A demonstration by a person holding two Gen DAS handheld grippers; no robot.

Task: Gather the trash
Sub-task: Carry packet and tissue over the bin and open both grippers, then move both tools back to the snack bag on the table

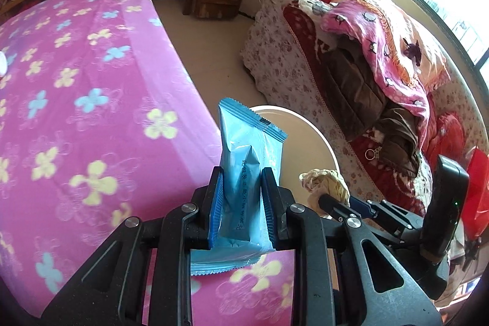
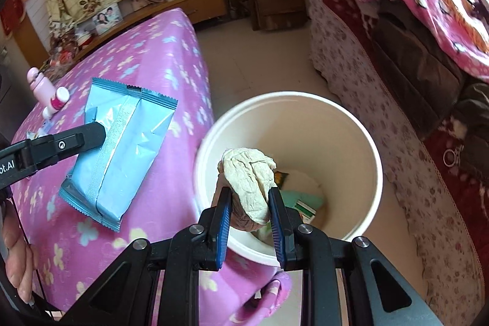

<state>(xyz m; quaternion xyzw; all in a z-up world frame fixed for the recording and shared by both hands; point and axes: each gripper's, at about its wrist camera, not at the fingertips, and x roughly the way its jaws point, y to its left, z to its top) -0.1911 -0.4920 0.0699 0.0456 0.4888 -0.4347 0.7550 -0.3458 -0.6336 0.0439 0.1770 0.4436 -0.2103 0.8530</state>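
Beside a white bin (image 2: 374, 161), the right gripper (image 2: 250, 210) clamps a crumpled tissue (image 2: 249, 187) above the bin's mouth; the left gripper (image 1: 241, 194) pinches a blue wrapper (image 1: 244, 148) over the pink bedspread (image 1: 76, 66) nearby.

Shiny crinkly blue foil packet (image 2: 117, 155), soft crumpled paper wad (image 2: 250, 187), smooth matt plastic bin (image 2: 374, 173), fuzzy pink flowered cloth cover (image 1: 76, 87), ribbed blue pads (image 2: 222, 228) on black plastic fingers
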